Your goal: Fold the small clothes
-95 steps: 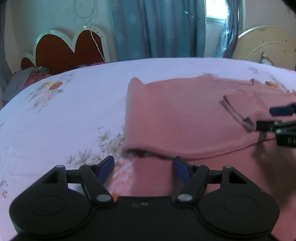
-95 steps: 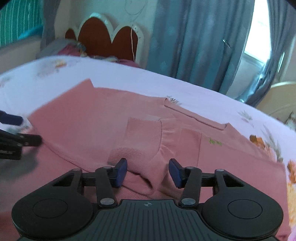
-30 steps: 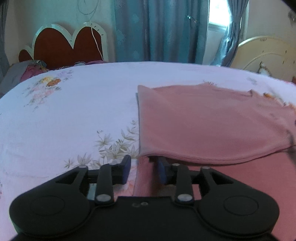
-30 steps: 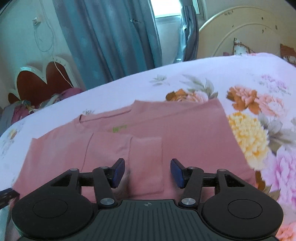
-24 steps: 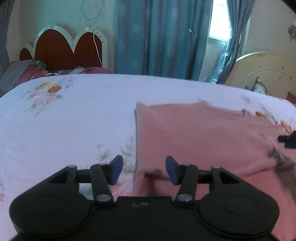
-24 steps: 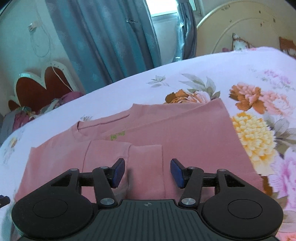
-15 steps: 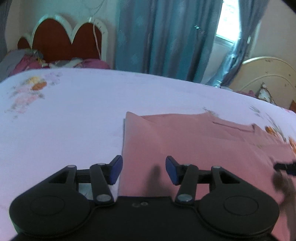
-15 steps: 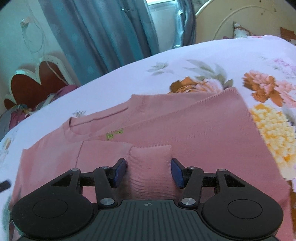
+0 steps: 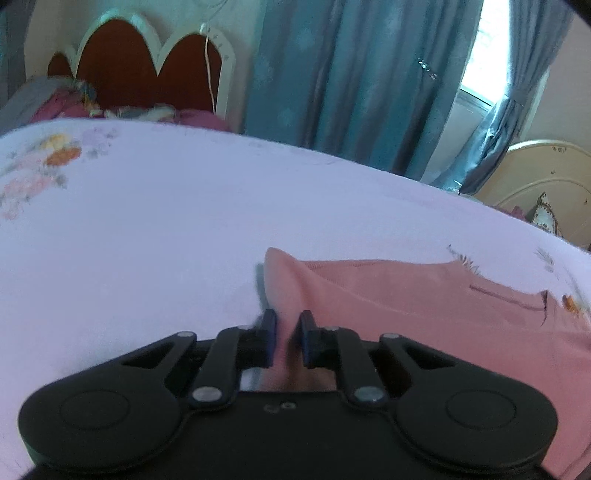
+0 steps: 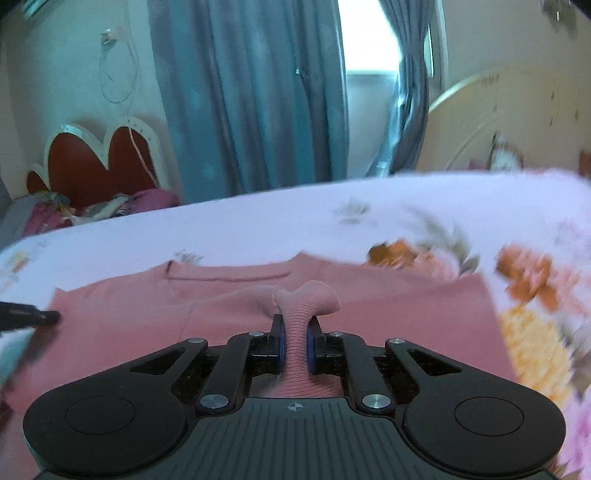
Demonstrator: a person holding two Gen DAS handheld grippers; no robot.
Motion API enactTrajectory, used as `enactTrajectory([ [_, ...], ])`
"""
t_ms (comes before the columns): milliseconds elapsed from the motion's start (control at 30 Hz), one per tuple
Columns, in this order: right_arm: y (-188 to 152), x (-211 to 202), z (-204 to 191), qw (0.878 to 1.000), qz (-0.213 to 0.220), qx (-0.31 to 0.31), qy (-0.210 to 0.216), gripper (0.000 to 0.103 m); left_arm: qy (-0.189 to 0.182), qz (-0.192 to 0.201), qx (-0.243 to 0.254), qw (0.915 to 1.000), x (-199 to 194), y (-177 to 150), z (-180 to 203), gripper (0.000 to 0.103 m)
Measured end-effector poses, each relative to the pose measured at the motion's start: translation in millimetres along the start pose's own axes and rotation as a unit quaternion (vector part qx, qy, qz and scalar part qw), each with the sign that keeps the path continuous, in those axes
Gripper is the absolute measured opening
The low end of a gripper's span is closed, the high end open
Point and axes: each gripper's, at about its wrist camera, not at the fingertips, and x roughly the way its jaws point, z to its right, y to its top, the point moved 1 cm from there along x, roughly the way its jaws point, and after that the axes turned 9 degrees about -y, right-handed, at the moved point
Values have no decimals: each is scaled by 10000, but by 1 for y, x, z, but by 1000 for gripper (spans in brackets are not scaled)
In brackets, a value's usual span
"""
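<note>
A home bedroom — a bed (image 9: 184, 221) wearing a floral sheet, a scalloped red headboard (image 9: 140, 70) standing behind, teal curtains (image 10: 251, 99) hanging beside a bright window (image 10: 369, 35).

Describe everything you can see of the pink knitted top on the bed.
The pink ribbed-knit top lies partly folded on the floral bedsheet, neckline away from the cameras. The right gripper has just closed, pinching a bunched fold that flares above its fingers. The left gripper has closed on the fabric at the top's left edge.
</note>
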Motion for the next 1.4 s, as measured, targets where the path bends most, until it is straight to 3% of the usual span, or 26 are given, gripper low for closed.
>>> enactTrajectory([
  [67, -12, 27, 6, 9973, -721, 150, 7, 10, 99, 16, 148, 9998, 4, -4, 2, 16],
  [200, -7, 19, 12, 9980, -543, 316, 56, 12, 278, -14, 134, 9995, 0, 0, 5, 27],
  [267, -4, 8, 16, 9986, -352, 396, -18, 20, 364, 57, 146, 9992, -9, 1, 8, 28],
  [333, 0, -2, 20, 9990, -137, 412, -118, 20, 426, 225, 299, 9984, -21, 0, 15, 30],
  [500, 8, -21, 23, 9985, -20, 542, 65, 20, 193, 440, 790, 9957, -51, -10, 42, 51],
  [667, -4, -27, 0, 9989, -215, 138, 381, 20, -149, 43, 842, 9963, -59, -34, 62, 52],
  [833, -23, -23, -10, 9983, -458, -99, 341, 20, -21, -309, 789, 9964, -63, -57, 64, 63],
  [900, -33, -12, -9, 9964, -777, -273, 175, 20, 22, -481, 801, 9956, -61, -65, 62, 65],
  [1300, -33, -31, 9, 9955, -819, 35, 466, 23, 216, -552, 908, 9941, -74, -72, 73, 68],
  [1400, -30, -51, 16, 9958, -662, 124, 620, 29, 97, -482, 851, 9952, -93, -75, 81, 68],
])
